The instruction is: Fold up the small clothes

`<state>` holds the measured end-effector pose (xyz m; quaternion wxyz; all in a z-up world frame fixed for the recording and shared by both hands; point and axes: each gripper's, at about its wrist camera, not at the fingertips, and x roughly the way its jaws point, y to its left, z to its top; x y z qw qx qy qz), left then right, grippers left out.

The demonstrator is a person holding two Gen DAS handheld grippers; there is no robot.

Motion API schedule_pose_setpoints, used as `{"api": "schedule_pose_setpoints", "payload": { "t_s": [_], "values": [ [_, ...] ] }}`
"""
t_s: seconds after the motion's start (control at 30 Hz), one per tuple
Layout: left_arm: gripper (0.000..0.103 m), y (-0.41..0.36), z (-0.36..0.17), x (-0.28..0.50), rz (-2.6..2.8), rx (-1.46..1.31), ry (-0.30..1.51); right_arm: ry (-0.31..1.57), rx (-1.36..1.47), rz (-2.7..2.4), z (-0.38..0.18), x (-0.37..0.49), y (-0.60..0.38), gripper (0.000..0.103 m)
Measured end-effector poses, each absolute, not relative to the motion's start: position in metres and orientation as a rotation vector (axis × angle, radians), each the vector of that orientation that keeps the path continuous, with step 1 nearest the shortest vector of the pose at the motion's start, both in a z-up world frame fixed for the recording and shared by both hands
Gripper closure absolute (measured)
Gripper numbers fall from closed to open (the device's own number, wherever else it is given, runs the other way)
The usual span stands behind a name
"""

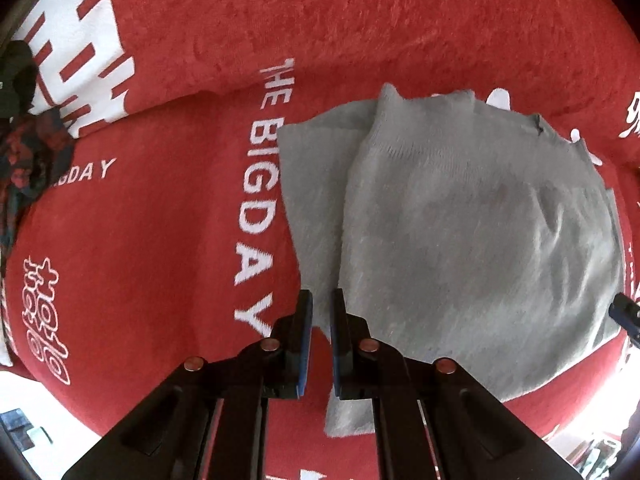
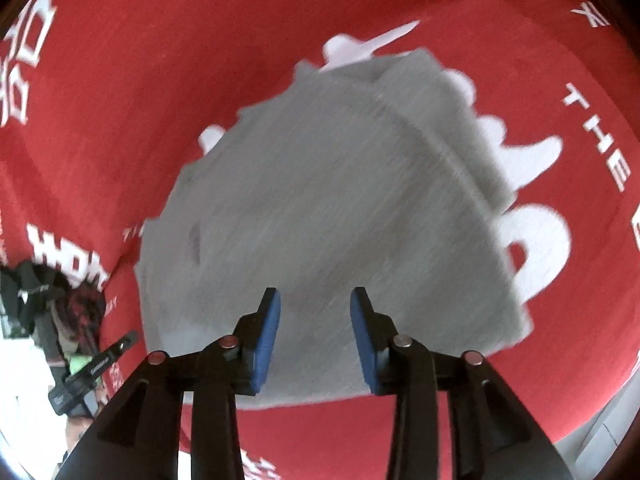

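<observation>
Under motion blur, grey garment (image 2: 328, 208) beneath right tool (image 2: 315, 300).

Grey garment (image 1: 460, 216): soft knit cloth, matt, ribbed near edge. Red blanket (image 1: 168, 216): fuzzy matt fabric, white print. Left gripper (image 1: 322, 300): black plastic, blue pads (image 1: 306, 344).

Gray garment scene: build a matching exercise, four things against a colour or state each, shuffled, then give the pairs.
Things:
1. gray garment
2. red cloth
3. left tool
4. right tool

States:
A. open wide over the garment
B. red with white lettering
C. narrow gap, at the garment's edge
D. gray, lying partly folded

Pairs: 1-D, 2-B, 3-C, 4-A
</observation>
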<state>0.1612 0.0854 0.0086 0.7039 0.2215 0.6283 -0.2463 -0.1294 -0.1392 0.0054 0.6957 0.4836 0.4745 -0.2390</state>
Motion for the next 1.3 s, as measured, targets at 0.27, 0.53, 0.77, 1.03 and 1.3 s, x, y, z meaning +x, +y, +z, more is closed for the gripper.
{"api": "schedule_pose_setpoints", "payload": {
  "t_s": [0.27,0.53,0.77,1.03,1.3],
  "values": [
    [0.002,0.099,0.017,0.152,-0.517,0.490,1.358,1.106,1.086,-0.421,-0.001,-0.112,-0.098,0.062],
    [0.002,0.107,0.018,0.152,-0.496,0.497,1.371,1.148,1.096,-0.361,-0.007,-0.102,-0.068,0.048],
    [0.002,0.116,0.010,0.151,-0.514,0.483,1.422,1.177,1.117,-0.328,-0.012,-0.099,-0.046,0.047],
    [0.002,0.128,0.003,0.155,-0.517,0.436,1.469,1.193,1.178,-0.298,-0.023,-0.093,-0.029,0.047],
    [0.002,0.140,-0.006,0.162,-0.503,0.430,1.484,1.179,1.312,-0.264,-0.042,-0.089,-0.016,0.047]
  ]
}}
